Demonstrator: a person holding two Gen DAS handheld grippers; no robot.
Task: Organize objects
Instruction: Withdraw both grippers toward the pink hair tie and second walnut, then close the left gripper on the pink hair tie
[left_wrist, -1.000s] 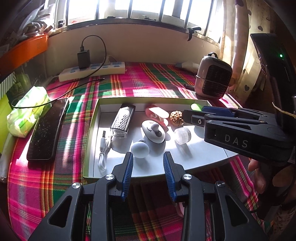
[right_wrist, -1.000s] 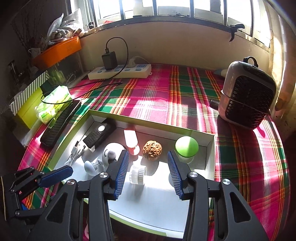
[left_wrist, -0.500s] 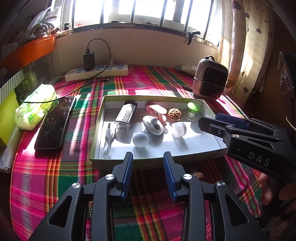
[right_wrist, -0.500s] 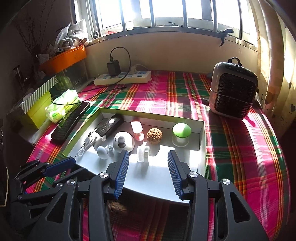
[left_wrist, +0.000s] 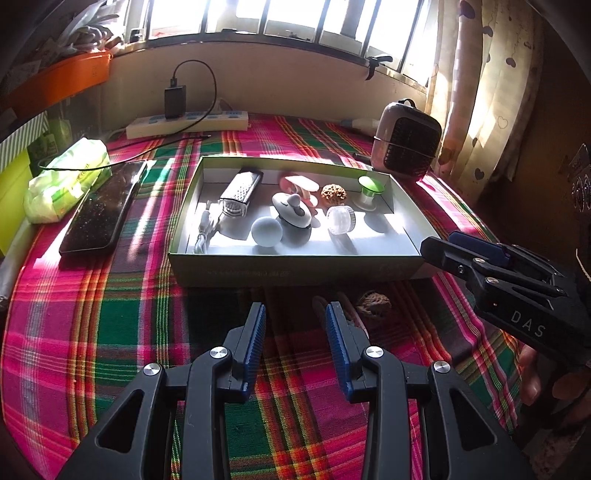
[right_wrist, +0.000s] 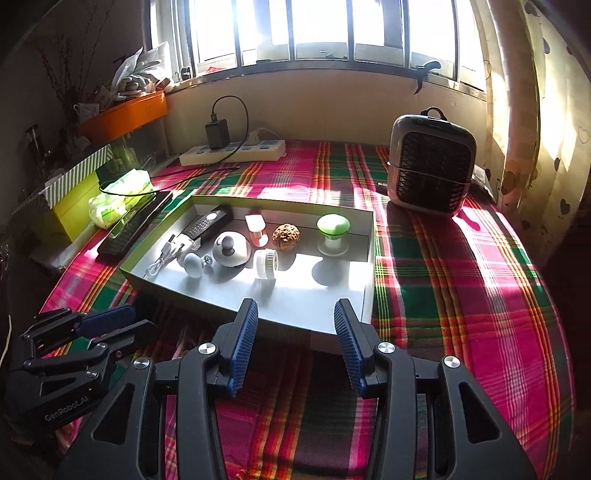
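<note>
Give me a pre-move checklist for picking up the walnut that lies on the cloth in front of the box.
1. Left gripper empty: ok, nothing between its jaws, which are opening.
2. Right gripper empty: ok, jaws apart, nothing held.
3. Loose walnut located: ok, on the plaid cloth outside the box's near wall.
4. Walnut between the left fingers: not ok, it lies off to the right of them.
5. Space left in the box: ok, bare floor at the near right.
6. Walnut seen from the right wrist view: not ok, not visible there.
</note>
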